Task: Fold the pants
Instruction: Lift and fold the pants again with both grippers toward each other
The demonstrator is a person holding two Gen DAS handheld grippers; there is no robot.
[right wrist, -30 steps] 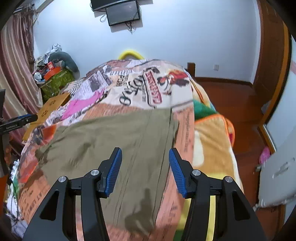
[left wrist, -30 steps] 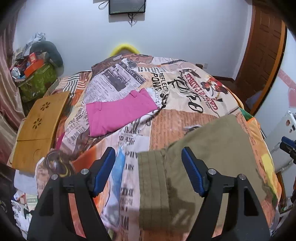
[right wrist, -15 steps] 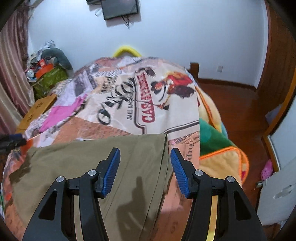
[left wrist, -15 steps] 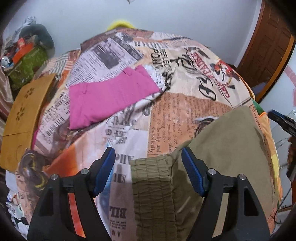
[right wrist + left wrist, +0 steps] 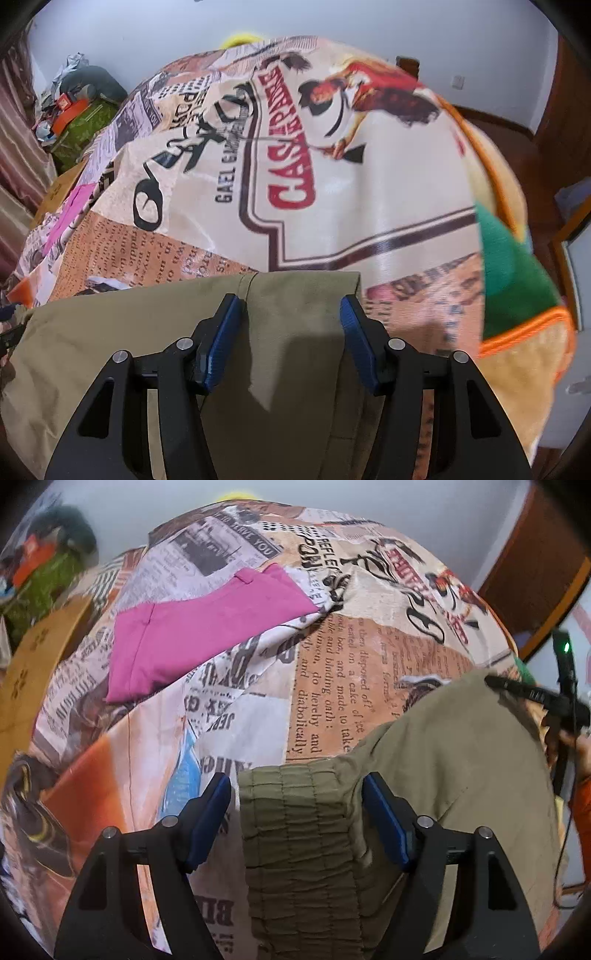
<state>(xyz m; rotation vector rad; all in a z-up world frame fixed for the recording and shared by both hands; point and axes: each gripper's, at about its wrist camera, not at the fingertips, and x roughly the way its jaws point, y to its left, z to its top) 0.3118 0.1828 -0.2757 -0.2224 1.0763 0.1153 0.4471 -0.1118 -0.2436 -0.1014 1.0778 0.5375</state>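
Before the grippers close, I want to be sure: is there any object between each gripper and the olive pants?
Nothing visible. The left gripper straddles the olive pants at the gathered end; the right gripper straddles the far end. The pink garment lies apart.

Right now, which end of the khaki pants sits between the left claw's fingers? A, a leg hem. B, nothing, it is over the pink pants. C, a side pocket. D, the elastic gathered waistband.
D: in the left wrist view, the left claw straddles the ribbed, gathered waistband of the khaki pants.

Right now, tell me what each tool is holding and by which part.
Nothing is held. The left tool stands open over the olive pants' elastic waistband; the right tool stands open over their hem.
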